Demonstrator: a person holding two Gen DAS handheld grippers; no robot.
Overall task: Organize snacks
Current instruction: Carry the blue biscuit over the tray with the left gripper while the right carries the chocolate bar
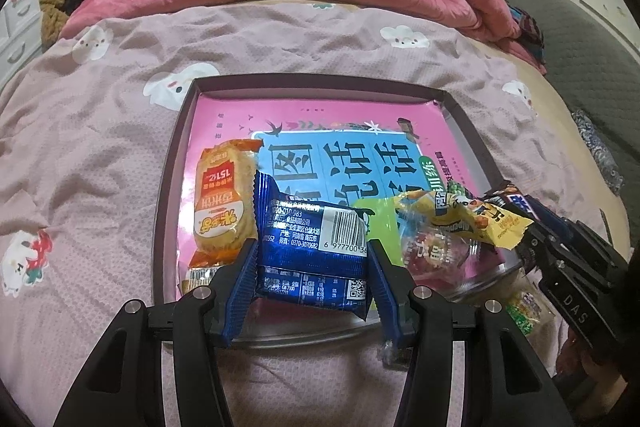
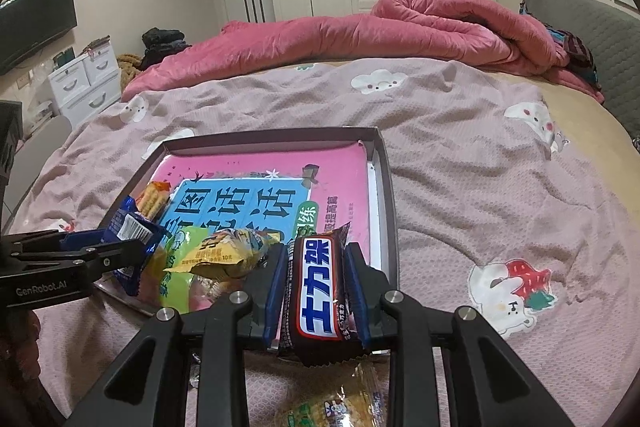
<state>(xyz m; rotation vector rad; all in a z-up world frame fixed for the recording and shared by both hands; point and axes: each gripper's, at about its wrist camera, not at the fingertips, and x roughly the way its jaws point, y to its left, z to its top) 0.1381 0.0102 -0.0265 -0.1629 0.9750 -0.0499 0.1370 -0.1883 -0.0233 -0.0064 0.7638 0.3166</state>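
Blue packet [image 1: 312, 251] is sitting squeezed in the left gripper [image 1: 312, 283], low middle of the frame; the right gripper [image 2: 316, 291] is squeezing a chocolate bar [image 2: 318, 291]. Both are going into the tray [image 1: 168, 163]; next, letting go gently.

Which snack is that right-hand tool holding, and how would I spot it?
Find the shallow tray lying on the bed's pink cover. At its near right corner the right tool is shut on a chocolate bar. Unlike the yellow, orange and blue packets beside it, its wrapper is dark brown with a blue-and-white label.

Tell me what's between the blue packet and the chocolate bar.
The yellow snack packet, seen in the right wrist view between the blue packet and the chocolate bar.
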